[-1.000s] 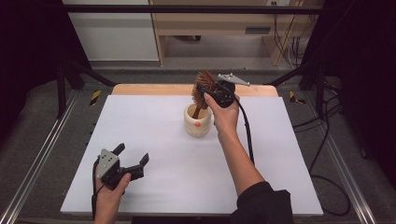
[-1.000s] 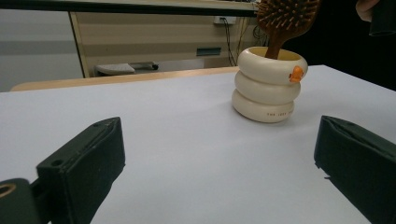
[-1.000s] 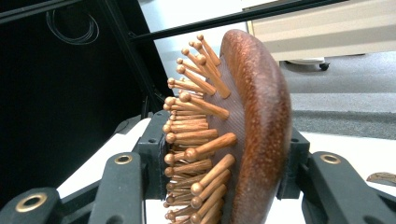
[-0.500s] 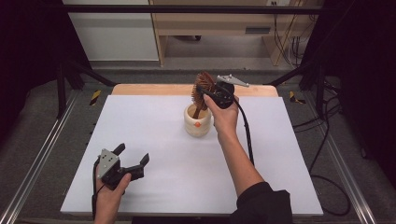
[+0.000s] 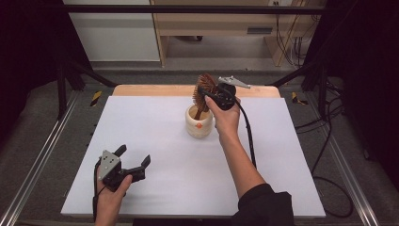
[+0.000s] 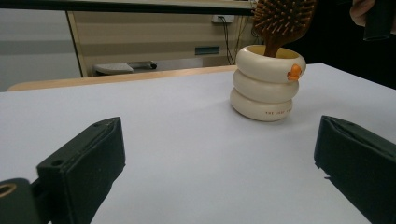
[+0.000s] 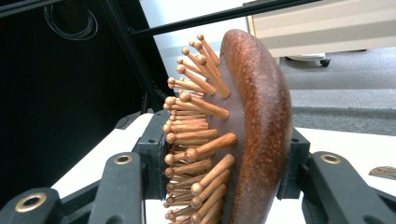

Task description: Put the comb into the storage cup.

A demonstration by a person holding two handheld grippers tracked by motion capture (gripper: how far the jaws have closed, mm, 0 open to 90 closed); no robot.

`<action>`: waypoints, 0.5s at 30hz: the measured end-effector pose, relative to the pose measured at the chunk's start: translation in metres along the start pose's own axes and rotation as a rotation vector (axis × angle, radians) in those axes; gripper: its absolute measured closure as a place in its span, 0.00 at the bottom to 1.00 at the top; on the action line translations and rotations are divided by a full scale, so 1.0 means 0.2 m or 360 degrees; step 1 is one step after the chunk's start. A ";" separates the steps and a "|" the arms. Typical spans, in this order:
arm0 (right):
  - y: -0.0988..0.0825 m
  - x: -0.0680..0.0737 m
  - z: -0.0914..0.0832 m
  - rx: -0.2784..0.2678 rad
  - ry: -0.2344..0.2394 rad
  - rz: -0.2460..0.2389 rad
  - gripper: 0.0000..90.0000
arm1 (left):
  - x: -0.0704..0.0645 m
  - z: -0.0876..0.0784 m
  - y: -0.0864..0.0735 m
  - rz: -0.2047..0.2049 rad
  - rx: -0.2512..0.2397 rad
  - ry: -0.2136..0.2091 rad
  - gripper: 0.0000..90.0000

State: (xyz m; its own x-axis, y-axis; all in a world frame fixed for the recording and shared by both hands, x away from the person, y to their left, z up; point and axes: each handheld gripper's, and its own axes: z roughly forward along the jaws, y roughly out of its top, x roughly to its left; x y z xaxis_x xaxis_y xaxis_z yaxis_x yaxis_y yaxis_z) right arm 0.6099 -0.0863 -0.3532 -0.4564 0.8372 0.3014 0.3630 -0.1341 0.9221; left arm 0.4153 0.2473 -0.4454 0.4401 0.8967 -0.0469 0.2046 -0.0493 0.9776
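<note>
The step in hand looks like setting the hairbrush (image 5: 203, 88) into the cup (image 5: 198, 123), or possibly lifting it out; the pictures do not settle which. The right tool (image 5: 210, 95) is clamped on the head of the brush, 1 jaw against the bristle side and the other against the smooth wooden back, as the right gripper view shows (image 7: 243, 135). The brush stands upright with its handle down inside the cup, head above the rim. The cup sits toward the far middle of the surface (image 5: 155, 127), just beside the right hand (image 5: 227, 117).

If the brush is going in, the next move likely calls for parting the jaws and drawing back without tipping the cup; if it is coming out, a straight upward lift so the handle clears the rim.

The left tool (image 5: 134, 162) rests near the front left of the surface, jaws wide apart and holding nothing, well apart from the cup (image 6: 267, 83).

Count: 1 hairbrush, 1 cup, 2 tools, 1 surface.
</note>
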 end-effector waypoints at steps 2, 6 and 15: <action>0.00 0.00 0.00 0.0002 -0.0002 -0.0001 0.55 | 0.00 0.00 0.00 0.0001 0.0001 -0.0001 0.02; -0.01 -0.01 0.01 0.0010 -0.0002 0.0005 0.55 | 0.00 0.00 0.00 -0.0001 0.0005 -0.0009 0.02; -0.02 -0.01 0.01 0.0009 -0.0002 0.0013 0.55 | 0.00 0.00 0.00 -0.0001 0.0007 -0.0011 0.02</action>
State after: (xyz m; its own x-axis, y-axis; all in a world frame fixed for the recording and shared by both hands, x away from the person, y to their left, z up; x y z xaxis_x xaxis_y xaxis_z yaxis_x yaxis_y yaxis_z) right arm 0.6106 -0.0865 -0.3586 -0.4525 0.8366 0.3089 0.3715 -0.1381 0.9181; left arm 0.4157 0.2468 -0.4458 0.4458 0.8938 -0.0486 0.2085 -0.0509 0.9767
